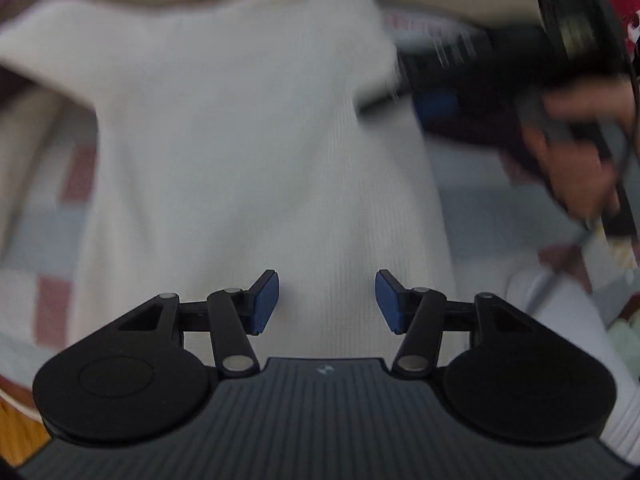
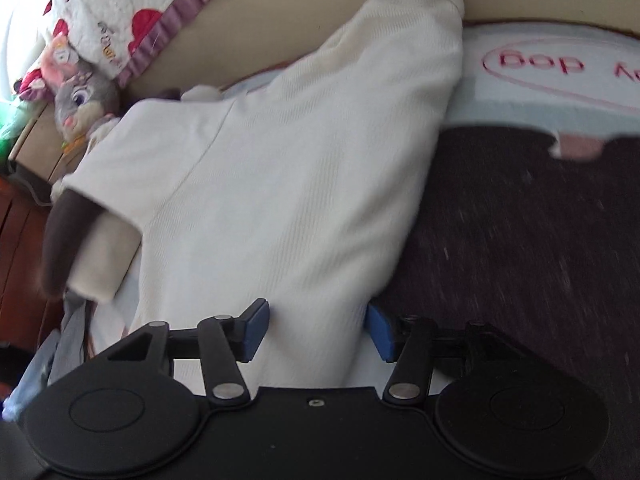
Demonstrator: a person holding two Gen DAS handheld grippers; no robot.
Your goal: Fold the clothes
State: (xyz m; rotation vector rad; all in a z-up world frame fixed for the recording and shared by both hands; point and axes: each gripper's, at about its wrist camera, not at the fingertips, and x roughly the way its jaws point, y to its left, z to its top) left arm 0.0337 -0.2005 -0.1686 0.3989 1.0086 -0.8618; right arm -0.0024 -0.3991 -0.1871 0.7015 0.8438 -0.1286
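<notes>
A white ribbed short-sleeved shirt (image 1: 248,152) lies spread on a bed, blurred in the left wrist view, with one sleeve out to the upper left. My left gripper (image 1: 327,302) is open just above the shirt's lower part, nothing between its blue pads. The right wrist view shows the same shirt (image 2: 280,184) running from the collar at the upper right down to the hem. My right gripper (image 2: 317,332) is open with the shirt's lower edge lying between its blue pads (image 2: 256,330). At the right of the left wrist view a hand (image 1: 572,152) holds the other gripper, blurred.
A patterned bedsheet (image 1: 52,208) lies under the shirt. A dark garment (image 2: 520,240) lies right of it. A plush rabbit (image 2: 80,100) and a pink-trimmed quilt (image 2: 120,12) sit at the upper left, a rolled beige-and-brown item (image 2: 80,248) at the left. White fabric (image 1: 568,320) sits lower right.
</notes>
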